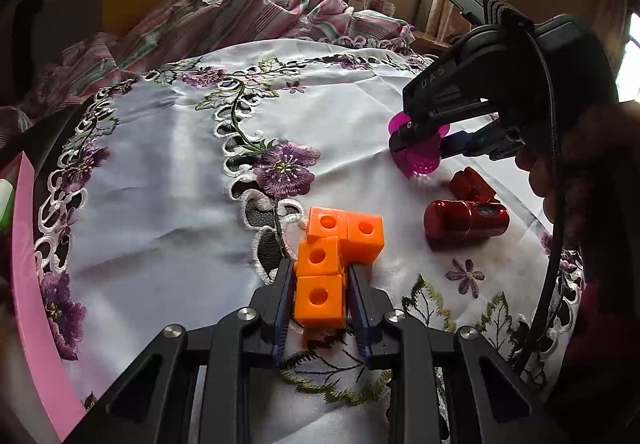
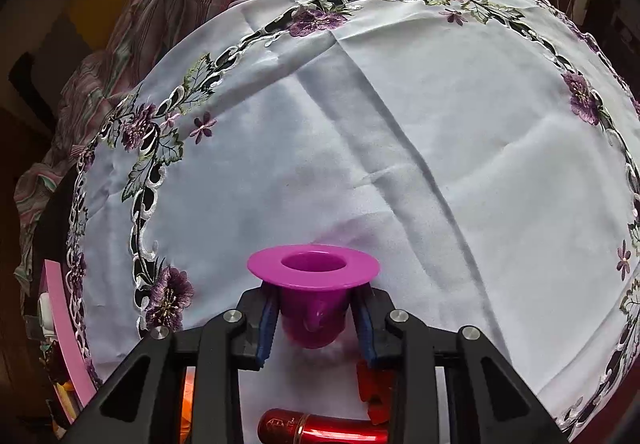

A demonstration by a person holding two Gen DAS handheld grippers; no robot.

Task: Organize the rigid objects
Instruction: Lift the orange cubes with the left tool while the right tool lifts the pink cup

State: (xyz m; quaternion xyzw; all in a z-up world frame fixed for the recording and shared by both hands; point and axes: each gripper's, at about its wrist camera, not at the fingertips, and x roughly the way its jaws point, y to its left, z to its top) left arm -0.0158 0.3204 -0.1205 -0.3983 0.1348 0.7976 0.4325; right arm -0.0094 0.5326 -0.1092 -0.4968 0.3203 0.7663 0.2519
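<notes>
Your right gripper (image 2: 316,318) is clamped on the magenta flanged cup (image 2: 313,276), far right on the embroidered tablecloth (image 2: 400,124). Lift it straight, keeping the flange level. Your left gripper (image 1: 320,284) pinches the orange cube block (image 1: 320,300) at the near edge; hold it steady.

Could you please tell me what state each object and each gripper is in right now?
Orange plastic block cluster: on the cloth, nearest cube clamped.
Left gripper: shut on that cube.
Magenta flanged plastic cup: upright, gripped below its rim.
Right gripper: shut on the cup.
Red metallic cylinder: lying on its side, free.
</notes>
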